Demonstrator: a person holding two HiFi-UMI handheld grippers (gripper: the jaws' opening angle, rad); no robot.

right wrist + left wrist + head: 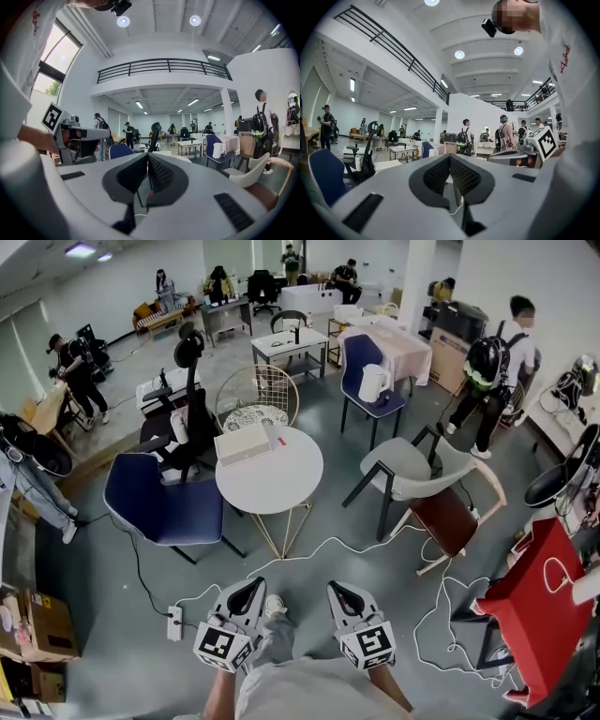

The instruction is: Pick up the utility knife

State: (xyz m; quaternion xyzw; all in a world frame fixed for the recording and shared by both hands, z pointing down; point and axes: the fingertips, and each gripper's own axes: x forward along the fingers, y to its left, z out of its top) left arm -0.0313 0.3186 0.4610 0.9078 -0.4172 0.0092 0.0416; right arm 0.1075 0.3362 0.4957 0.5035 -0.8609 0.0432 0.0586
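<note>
The left gripper [251, 589] and right gripper [340, 591] are held closed, empty. What may be the utility knife [279, 440] is seen far ahead, on the round table [281, 488].

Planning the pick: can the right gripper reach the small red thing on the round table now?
Probably not yet: the right gripper, jaws shut, sits well short of the round table. Only floor and a loose cable lie before the red thing.
</note>
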